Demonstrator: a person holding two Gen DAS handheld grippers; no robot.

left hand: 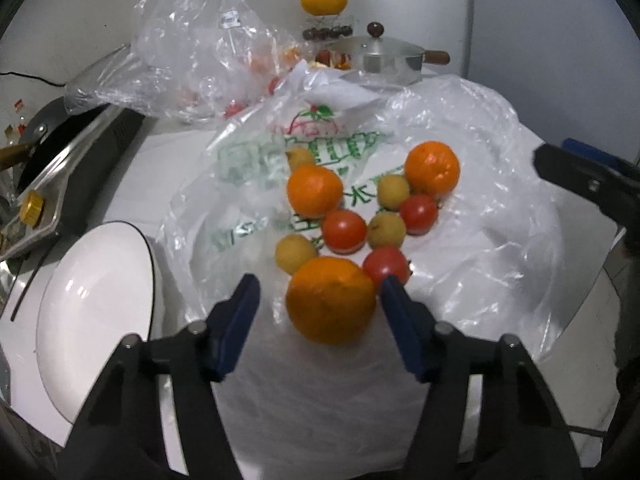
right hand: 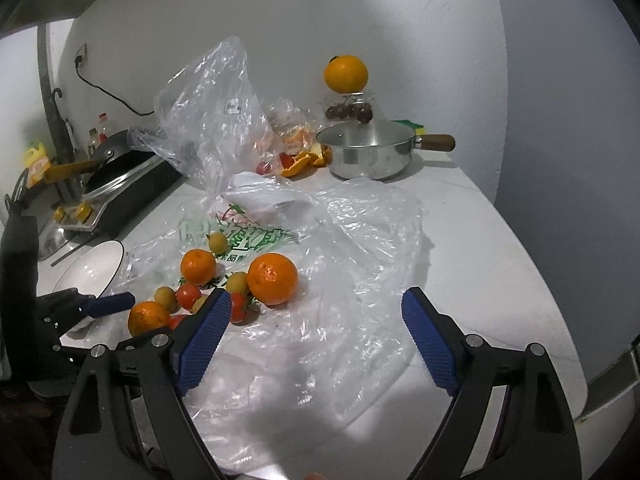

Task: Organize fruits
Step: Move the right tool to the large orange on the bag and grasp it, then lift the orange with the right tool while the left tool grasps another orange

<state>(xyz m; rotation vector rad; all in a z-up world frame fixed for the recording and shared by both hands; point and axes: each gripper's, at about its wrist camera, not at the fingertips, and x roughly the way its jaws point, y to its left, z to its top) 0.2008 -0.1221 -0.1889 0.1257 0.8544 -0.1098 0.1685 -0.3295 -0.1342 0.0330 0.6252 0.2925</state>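
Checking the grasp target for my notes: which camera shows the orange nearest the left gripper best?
The left wrist view: the orange sits large and unblocked between the open left gripper fingers. The right wrist view shows it small, at the edge, partly hidden behind a finger.

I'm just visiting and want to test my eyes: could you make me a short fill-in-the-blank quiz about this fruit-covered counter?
1. The loose fruit lies on a flattened plastic ____.
2. The orange between the left gripper fingers is one of ____ oranges lying on that plastic.
3. The white plate holds ____ fruit.
4. The steel pot has a ____ handle.

Missing words: bag; three; no; wooden
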